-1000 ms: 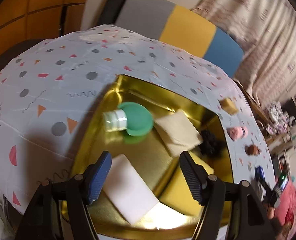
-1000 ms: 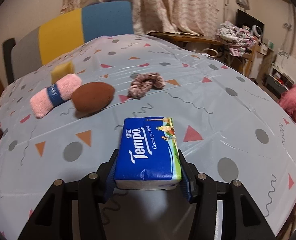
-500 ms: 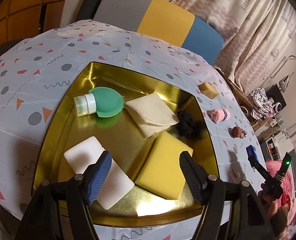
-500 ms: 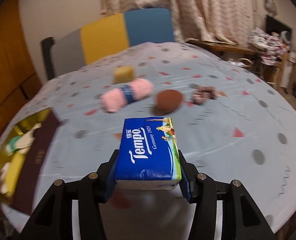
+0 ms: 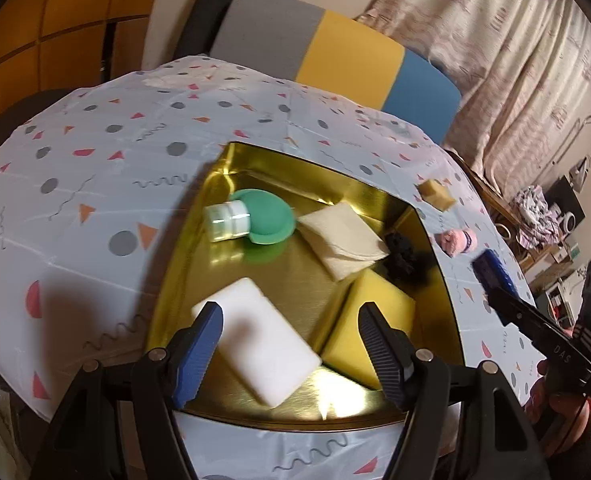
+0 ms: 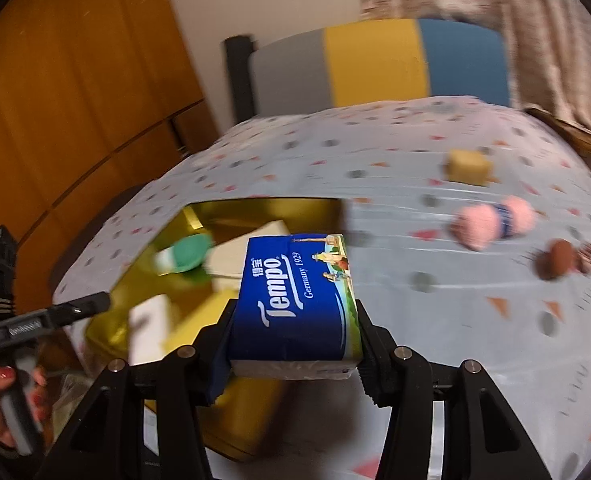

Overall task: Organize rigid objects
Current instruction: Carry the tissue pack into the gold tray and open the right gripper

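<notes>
Tissues sit clamped flat in my right tongs, above the gold tray's near edge, ready to drop in. My left tongs hang open and empty over the tray.

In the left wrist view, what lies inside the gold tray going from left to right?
Inside the gold tray: small white-capped jar → green round lid → beige folded cloth → black scrunchie. The white block and yellow sponge sit nearer the camera, overlapping this span, so they are left out.
</notes>
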Motion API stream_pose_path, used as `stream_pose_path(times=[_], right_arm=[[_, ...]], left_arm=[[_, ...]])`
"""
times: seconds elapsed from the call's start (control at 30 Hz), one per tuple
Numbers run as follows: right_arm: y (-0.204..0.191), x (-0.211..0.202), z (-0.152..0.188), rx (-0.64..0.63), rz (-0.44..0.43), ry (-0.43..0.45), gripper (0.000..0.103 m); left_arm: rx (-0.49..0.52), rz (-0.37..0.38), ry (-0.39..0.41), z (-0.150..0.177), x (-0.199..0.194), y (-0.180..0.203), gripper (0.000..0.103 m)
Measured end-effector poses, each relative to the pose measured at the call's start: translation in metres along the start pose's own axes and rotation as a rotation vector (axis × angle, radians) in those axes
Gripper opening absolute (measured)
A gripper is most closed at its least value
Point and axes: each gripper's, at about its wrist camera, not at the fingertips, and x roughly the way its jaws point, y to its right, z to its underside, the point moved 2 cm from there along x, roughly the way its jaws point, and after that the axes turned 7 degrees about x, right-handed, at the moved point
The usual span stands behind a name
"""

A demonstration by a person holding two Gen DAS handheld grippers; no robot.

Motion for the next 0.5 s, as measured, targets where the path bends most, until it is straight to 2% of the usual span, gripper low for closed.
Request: stream_pose_path(times=[0.13,0.27,0.5], right_arm=[[-0.044,0.03,-0.006,-0.034,-0.075,-0.075,0.053],[-0.084,0.066,-0.007,-0.079,-0.094,-0.145,0.053],[-0.106,0.114,-0.006,-0.042,-0.098,-0.239,0.053]], left_arm=[[-0.026,-0.027,0.001,0.002,-0.004,-0.015,0.071],[-0.055,-0.035,0.01,0.004,-0.01,-0.028,0.071],[-0.081,-0.046,0.031,0.007,-0.022,-0.041,0.071]])
